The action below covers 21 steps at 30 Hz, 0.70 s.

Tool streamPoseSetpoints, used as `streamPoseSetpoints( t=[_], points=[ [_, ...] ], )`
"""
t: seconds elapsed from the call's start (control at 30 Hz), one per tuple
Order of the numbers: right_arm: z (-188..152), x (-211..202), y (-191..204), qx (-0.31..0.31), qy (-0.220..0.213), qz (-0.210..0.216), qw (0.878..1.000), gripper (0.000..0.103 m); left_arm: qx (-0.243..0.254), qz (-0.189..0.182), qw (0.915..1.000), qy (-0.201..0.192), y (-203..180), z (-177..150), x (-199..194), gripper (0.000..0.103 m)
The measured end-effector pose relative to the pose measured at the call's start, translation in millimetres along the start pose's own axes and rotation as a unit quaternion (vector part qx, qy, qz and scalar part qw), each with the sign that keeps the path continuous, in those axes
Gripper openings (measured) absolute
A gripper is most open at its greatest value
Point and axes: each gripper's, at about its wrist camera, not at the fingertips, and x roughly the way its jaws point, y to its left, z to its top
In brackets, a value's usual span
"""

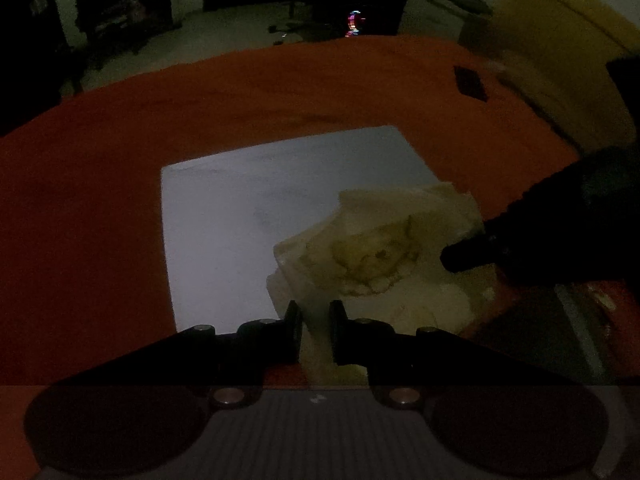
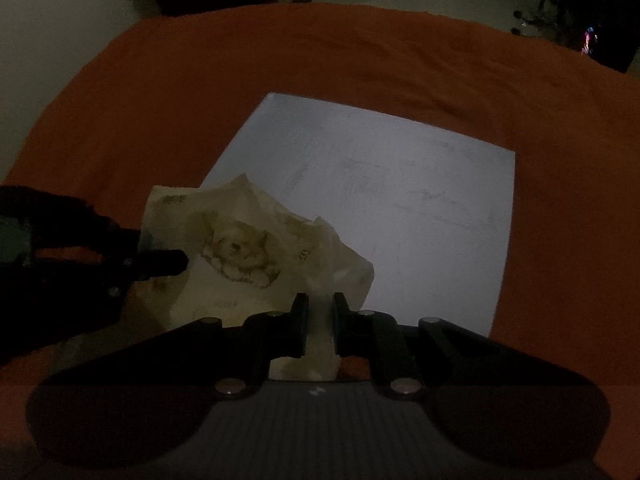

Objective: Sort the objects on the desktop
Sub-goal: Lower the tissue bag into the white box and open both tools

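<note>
I have both tools clamped on the same thing. My left hand-held gripper (image 1: pixel 315 332) is pinched tight on the near edge of a pale, crumpled plastic bag (image 1: pixel 376 256) printed with a small bear picture, and a fold of the bag runs up between its 2 fingers. My right hand-held gripper (image 2: pixel 321 330) is likewise clenched on another edge of that bag (image 2: pixel 256 248), with a strip of the film caught between its fingers.

From the left wrist view the right tool comes in dark from the right side, its tip on the bag. From the right wrist view the left tool comes in from the left, its tip also on the bag.

The bag sits over the near corner of a flat grey square board (image 1: pixel 224 216), partly on it and partly hanging past its edge toward me. The board (image 2: pixel 400 184) lies on a surface covered by an orange cloth (image 2: pixel 360 60).

A small dark flat object (image 1: pixel 470 82) lies on the cloth, well apart from the board. The room is dim.
</note>
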Motion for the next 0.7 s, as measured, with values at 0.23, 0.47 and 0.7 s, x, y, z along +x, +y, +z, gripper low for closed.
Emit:
streamPoseSetpoints(
  t=[0.23, 0.47, 0.7],
  points=[
    [-21.1, -33.7, 25.3, -0.047, 0.007, -0.005, 0.999, 0.014, 0.034, -0.011, 0.9993, -0.010, -23.6, -13.0, -40.6, 0.011],
    [-56.8, -52.3, 44.2, -0.075, 0.039, 0.006, 0.996, 0.014, 0.078, -0.016, 0.9968, 0.007, -49.5, -40.3, -62.3, 0.011],
    [-102.4, -17.1, 55.7, -0.082, 0.103, 0.030, 0.991, 0.013, 0.122, -0.029, 0.9895, 0.072, -72.3, -79.4, -42.1, 0.011]
  ],
)
